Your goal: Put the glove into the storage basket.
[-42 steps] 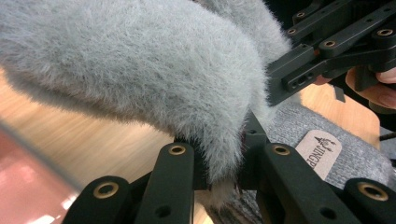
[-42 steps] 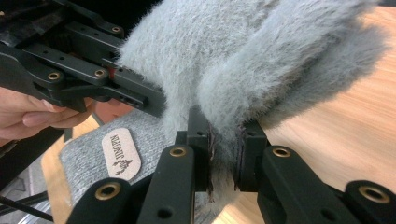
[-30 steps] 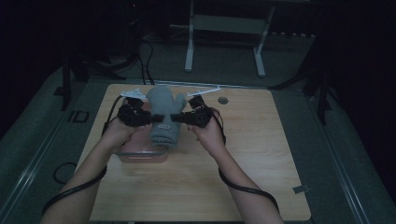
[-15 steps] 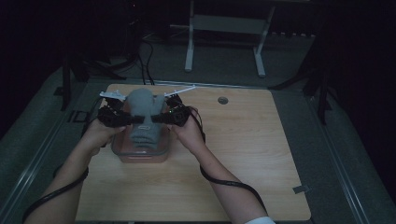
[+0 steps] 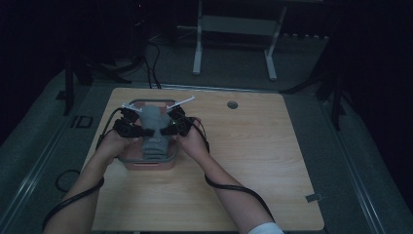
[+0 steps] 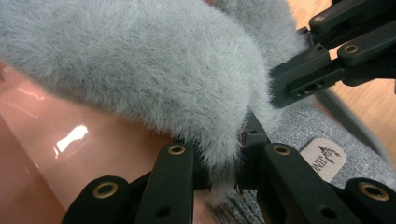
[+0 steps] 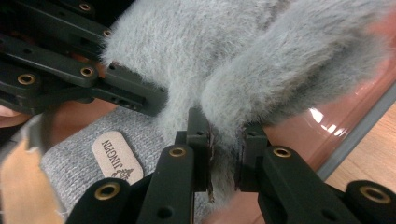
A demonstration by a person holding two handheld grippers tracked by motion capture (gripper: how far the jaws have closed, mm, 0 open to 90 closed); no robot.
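Observation:
A grey fluffy garment (image 5: 155, 127) hangs between both grippers, over a pink box (image 5: 146, 165) on the left half of the table. My left gripper (image 5: 141, 130) is shut on its left edge and my right gripper (image 5: 166, 129) on its right edge. In the left gripper view the jaws (image 6: 223, 168) pinch a fold of the grey fur (image 6: 140, 60), with the pink box wall (image 6: 60, 140) behind. The right gripper view has its jaws (image 7: 224, 161) closed on the fur (image 7: 261, 60). Under it lies a grey knit piece with a beige label (image 7: 114, 156).
The wooden table (image 5: 253, 146) has a small round grommet (image 5: 232, 105) at the back. A white-legged stand (image 5: 234, 44) is on the floor behind the table. Cables trail from both grippers along the person's forearms.
Both grippers have carried the grey fluffy garment leftward and down, from mid-table to low over the pink box. Both have stayed shut on it.

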